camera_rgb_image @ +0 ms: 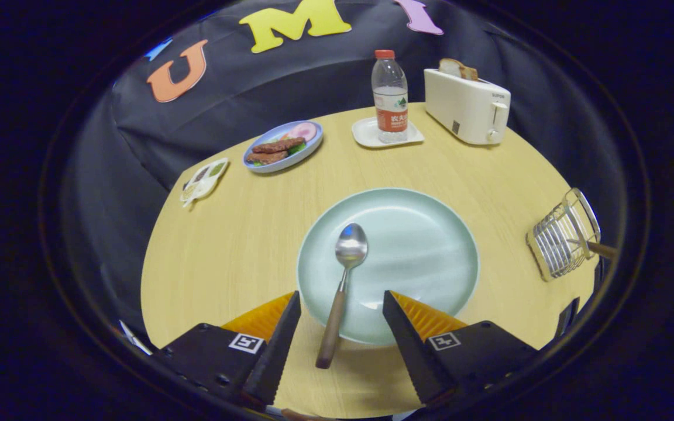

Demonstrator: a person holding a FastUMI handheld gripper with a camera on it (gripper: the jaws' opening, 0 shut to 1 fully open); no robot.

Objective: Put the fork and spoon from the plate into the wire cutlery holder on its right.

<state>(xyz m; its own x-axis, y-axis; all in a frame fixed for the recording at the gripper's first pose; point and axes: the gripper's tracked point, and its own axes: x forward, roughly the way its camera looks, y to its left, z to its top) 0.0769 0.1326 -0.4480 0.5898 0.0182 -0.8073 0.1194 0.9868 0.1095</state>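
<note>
Spoon (343, 280) between open hand-held gripper (341, 304) fingers

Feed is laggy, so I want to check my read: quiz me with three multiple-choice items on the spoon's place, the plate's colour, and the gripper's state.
1. Where does the spoon lie?
A. In the holder
B. On the plate, handle over the rim
C. Beside the toaster

2. What colour is the plate?
A. Pale green
B. Red
C. Black

3. The gripper is:
A. Shut on the spoon
B. Shut on nothing
C. Open

Key: 1 B, the bowl rests on the plate and the handle reaches between the fingers. 2 A, pale green throughout. 3 C, the fingers stand apart either side of the handle.
</note>
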